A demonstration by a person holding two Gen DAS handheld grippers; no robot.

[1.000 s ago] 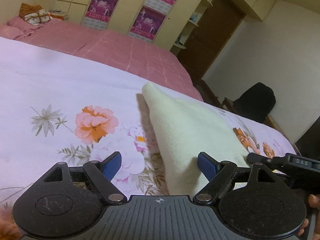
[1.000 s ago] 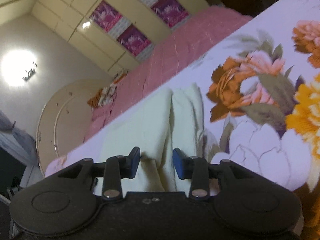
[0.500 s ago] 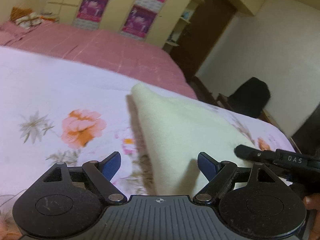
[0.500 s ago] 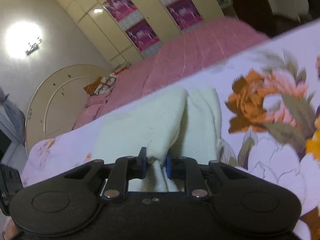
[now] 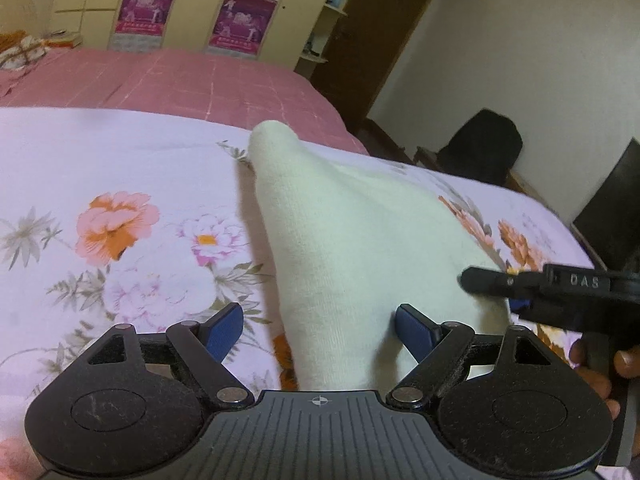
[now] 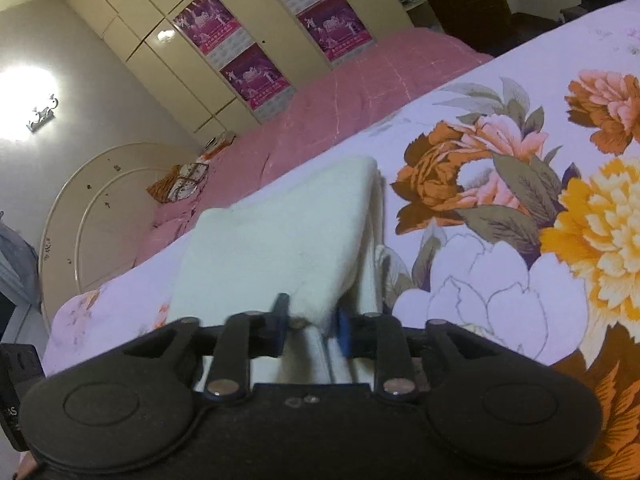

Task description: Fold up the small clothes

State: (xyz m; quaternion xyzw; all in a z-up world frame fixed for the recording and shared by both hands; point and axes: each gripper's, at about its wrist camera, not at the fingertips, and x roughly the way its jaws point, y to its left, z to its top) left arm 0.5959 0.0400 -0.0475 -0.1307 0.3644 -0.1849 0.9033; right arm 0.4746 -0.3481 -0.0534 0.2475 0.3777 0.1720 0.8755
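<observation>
A cream wardrobe (image 6: pixel 224 52) (purple posters (image 6: pixel 252 76) on its doors) stands behind the bed (image 5: pixel 168 80). A wall lamp (image 6: pixel 24 104) glares; a dark door (image 5: pixel 372 36) stands right.

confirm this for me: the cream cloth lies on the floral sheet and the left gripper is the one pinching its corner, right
Not quite. The right gripper has the corner of the cream cloth between its pads, though its jaws are opening, as the right wrist view shows. The left gripper stands open over the cloth. The cloth does lie on the floral sheet.
</observation>
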